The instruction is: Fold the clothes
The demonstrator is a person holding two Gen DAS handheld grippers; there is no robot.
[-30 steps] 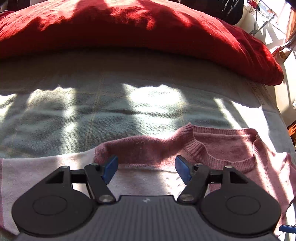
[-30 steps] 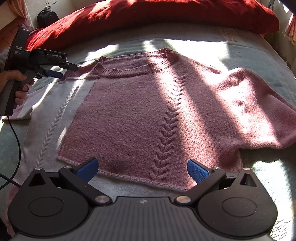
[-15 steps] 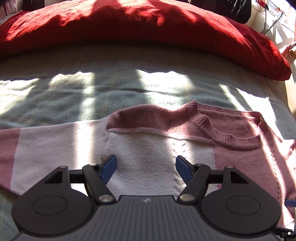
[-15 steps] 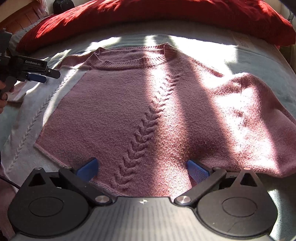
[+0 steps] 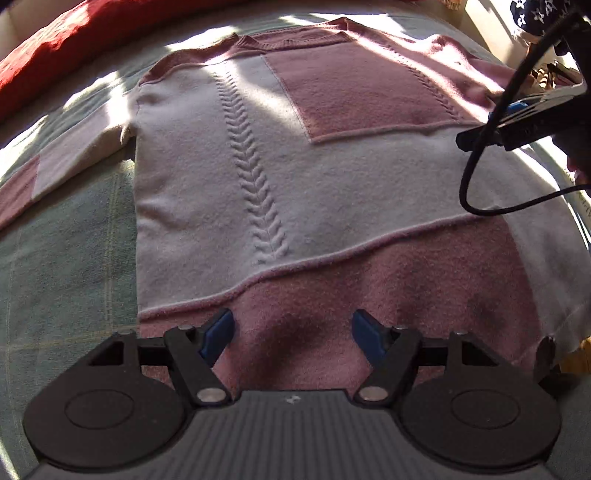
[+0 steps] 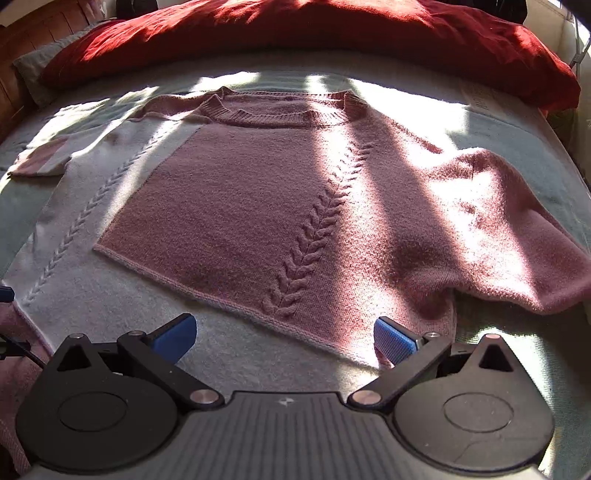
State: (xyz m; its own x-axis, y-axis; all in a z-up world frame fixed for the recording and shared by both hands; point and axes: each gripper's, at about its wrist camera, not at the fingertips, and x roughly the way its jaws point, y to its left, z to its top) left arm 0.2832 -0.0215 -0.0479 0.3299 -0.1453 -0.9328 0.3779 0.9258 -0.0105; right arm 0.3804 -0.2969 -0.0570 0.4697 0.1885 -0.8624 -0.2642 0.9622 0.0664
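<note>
Left claw (image 5: 293, 334): opening, blue pads spread apart, hovering above the pink hem band, nothing between them.
Right claw (image 6: 284, 338): standing spread, pinching nothing, over the cream panel.
Sweater (image 6: 258, 206): lying flat on the bed (image 6: 498, 129), collar toward 12 o'clock.
Red pillow (image 6: 295, 33): lying beyond at 12 o'clock.
</note>
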